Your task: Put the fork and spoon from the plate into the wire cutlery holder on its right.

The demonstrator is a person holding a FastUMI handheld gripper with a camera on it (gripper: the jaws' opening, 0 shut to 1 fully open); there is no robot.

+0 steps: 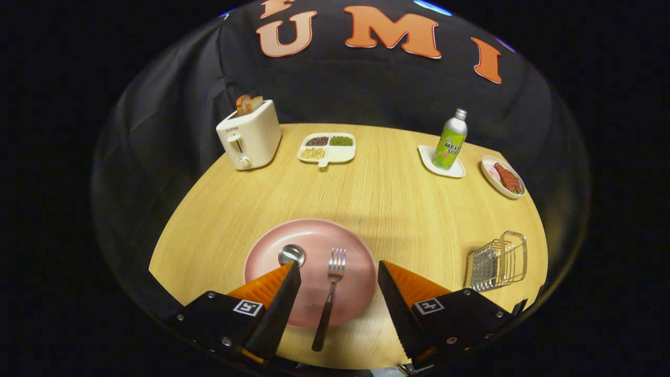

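A pink plate (314, 238) lies on the wooden table just ahead of my fingers. A fork (331, 293) with a dark handle rests on it, tines pointing away, its handle hanging over the plate's near rim between my two fingers. A spoon's bowl (291, 255) shows on the plate just beyond the tip of my left finger, which hides its handle. The wire cutlery holder (498, 262) stands to the right of the plate, beyond my right finger. My gripper (339, 272) hovers open over the plate's near half with nothing pressed between the fingers.
At the back of the table stand a white toaster (250, 135) with bread, a divided tray (327, 147) of beans, a green bottle (450, 140) on a small white dish, and a bowl (502, 177) of food at the far right. The table's edge curves round on both sides.
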